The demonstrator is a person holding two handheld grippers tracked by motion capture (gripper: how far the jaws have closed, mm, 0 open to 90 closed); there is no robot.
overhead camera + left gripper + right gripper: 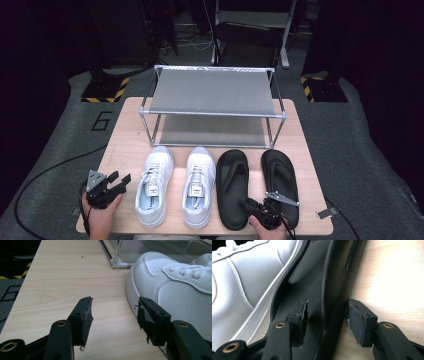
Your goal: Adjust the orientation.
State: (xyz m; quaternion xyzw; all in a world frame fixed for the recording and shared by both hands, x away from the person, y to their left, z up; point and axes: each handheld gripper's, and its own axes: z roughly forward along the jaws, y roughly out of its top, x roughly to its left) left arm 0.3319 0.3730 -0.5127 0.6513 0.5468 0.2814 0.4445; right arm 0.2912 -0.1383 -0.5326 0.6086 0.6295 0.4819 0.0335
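High view: nearest the camera, the right gripper [259, 206] sits at the heel of the left sandal [232, 187], by the table's [120, 150] near edge. The other sandal [281, 182] lies just beside it, under the gripper's grey plate, so a careless lift could drag both. The left gripper [119, 183] rests open on bare wood left of the white sneakers [177, 185], well apart from the sandals. Behind the shoes the rack [212, 92] stands with both shelves free; its front rail is close to the toes, so a sandal swung low could knock it. The open room is above the shoes and at the left strip of table.

Left gripper view: the jaws stand apart over wood with nothing between them. The left sneaker [175, 282] lies just beside the right-hand jaw, and a small drift would nudge it. The rack's corner post [117, 255] is ahead.

Right gripper view: the jaws straddle the sandal's raised side rim [329, 305], one inside the footbed, one over the table. The pads do not press it, so the sandal is not held. I judge the grip shallow; the soft rim could fold or slip out when closed. The right sneaker [244, 285] touches the sandal, so pulling may shift it.
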